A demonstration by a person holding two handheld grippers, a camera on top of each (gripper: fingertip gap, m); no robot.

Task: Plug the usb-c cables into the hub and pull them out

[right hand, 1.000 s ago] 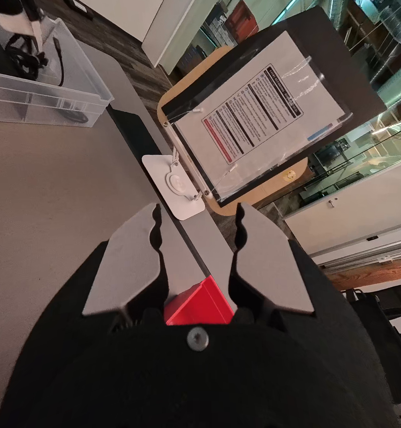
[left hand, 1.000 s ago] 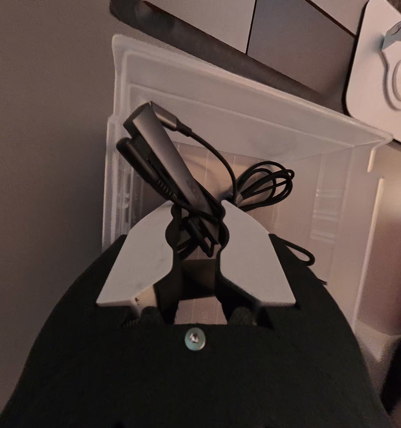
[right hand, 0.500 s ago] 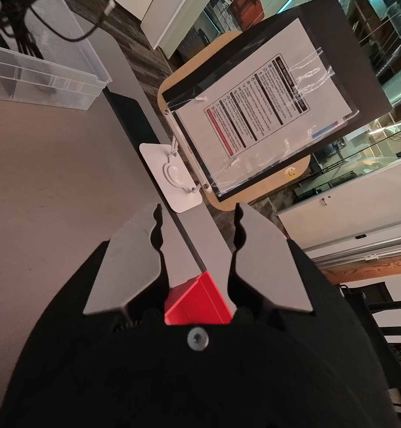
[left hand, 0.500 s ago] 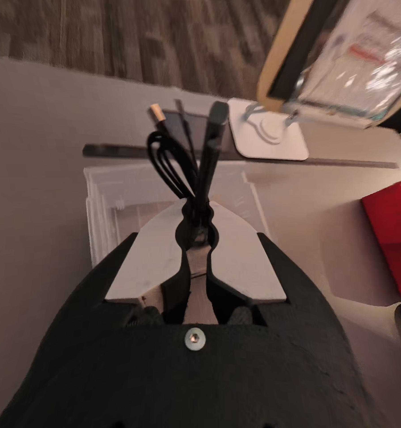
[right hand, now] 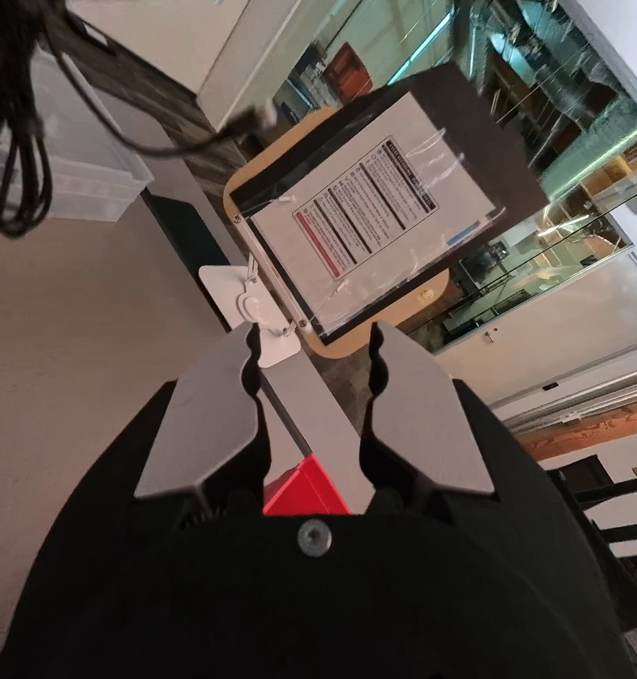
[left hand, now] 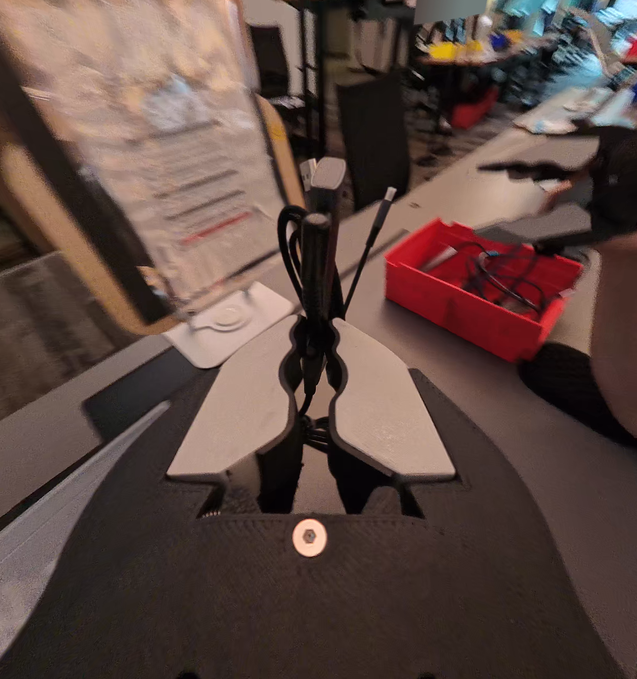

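Left gripper (left hand: 312,332) has its fingers clamped on the hub (left hand: 326,205) plus a bundle of black cables (left hand: 291,250), all sticking up above the tabletop (left hand: 401,227). Right gripper (right hand: 311,352) is spread wide, holding nothing. The sign (right hand: 365,235) has printed text, blurry in the left view. Red bin (left hand: 471,290) with more wires sits nearby, and a clear bin (right hand: 85,176) farther off.

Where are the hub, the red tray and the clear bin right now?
hub (left hand: 326,175): left wrist view, its grey top end above the left claw.
red tray (left hand: 453,308): left wrist view, its near outer wall.
clear bin (right hand: 89,191): right wrist view, its side wall near the corner.
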